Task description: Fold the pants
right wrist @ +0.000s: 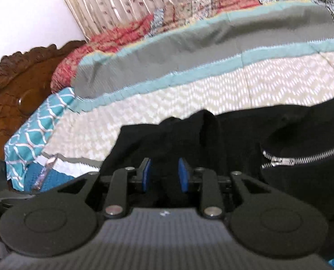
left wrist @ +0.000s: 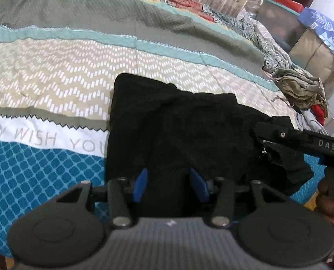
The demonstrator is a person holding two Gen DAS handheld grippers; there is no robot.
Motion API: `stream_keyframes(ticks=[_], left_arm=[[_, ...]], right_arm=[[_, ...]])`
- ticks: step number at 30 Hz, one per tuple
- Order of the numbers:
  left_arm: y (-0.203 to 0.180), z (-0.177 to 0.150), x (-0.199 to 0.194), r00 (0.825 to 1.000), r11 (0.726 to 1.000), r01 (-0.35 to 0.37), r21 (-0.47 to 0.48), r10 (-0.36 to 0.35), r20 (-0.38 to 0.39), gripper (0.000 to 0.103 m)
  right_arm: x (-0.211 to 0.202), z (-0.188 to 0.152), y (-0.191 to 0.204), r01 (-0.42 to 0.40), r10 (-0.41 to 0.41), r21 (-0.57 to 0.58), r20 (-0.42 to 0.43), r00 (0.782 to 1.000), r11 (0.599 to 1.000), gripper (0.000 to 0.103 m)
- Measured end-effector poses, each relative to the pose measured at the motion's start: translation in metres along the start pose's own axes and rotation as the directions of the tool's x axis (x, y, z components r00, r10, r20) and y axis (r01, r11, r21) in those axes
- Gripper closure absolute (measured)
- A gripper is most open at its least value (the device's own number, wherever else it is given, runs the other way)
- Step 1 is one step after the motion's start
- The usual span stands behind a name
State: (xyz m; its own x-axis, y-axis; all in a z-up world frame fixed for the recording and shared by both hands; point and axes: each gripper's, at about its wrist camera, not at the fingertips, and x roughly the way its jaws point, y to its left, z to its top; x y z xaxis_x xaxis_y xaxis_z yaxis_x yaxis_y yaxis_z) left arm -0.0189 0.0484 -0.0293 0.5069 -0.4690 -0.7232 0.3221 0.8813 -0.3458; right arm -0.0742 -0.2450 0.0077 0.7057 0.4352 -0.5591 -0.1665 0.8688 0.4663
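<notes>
Bedroom setting: patterned quilt (left wrist: 54, 72) covers the bed, carved wooden headboard (right wrist: 16, 85) at one end, pleated curtain (right wrist: 144, 2) behind, a heap of other clothes (left wrist: 301, 92) near the far edge. Black pants (left wrist: 178, 123) lie on the quilt, bunched into a compact dark mass rather than spread flat; an open metal zipper (right wrist: 301, 157) shows in the right wrist view, so the fly end sits on that side. Left gripper (left wrist: 170, 184): blue pads spread apart, black cloth visible between them, no sign of pinching — reads as released. Right gripper (right wrist: 163, 175): pads likewise parted with dark fabric lying in the gap; not closed on it as far as the blurred frame shows (motion blur limits certainty). In the left view the right tool reaches in at the pants' near-right corner, where cloth is rumpled. Progress estimate: at least one fold appears made, since the garment looks doubled and short, but edges are uneven and a flap hangs loose. Remaining, by judgement: square the corner, flatten, possibly one more fold.
</notes>
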Motion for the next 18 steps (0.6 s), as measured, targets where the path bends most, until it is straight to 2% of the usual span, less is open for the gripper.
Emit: stream_keyframes(ticks=[2,5,12,18], left_arm=[[0.000,0.001,0.005,1.000,1.000,-0.010,-0.004,0.009,-0.016,0.058],[0.000,-0.003,0.011,0.999,0.999,-0.032,0.010,0.033,-0.039,0.058],[-0.001,-0.004,0.013,0.998,0.998,-0.051,0.031,0.053,-0.047,0.058],[-0.002,-0.005,0.013,0.997,0.998,-0.057,0.041,0.059,-0.047,0.058]], right_arm=[[0.007,-0.004,-0.002,0.005,-0.004,0.003,-0.034,0.999,1.000,0.072],[0.032,-0.017,-0.010,0.046,-0.040,0.040,-0.158,0.987,0.998,0.072],[0.032,-0.016,-0.028,0.004,0.018,0.137,-0.157,0.987,0.990,0.072],[0.015,-0.014,-0.026,-0.013,0.036,0.153,-0.145,0.989,0.988,0.072]])
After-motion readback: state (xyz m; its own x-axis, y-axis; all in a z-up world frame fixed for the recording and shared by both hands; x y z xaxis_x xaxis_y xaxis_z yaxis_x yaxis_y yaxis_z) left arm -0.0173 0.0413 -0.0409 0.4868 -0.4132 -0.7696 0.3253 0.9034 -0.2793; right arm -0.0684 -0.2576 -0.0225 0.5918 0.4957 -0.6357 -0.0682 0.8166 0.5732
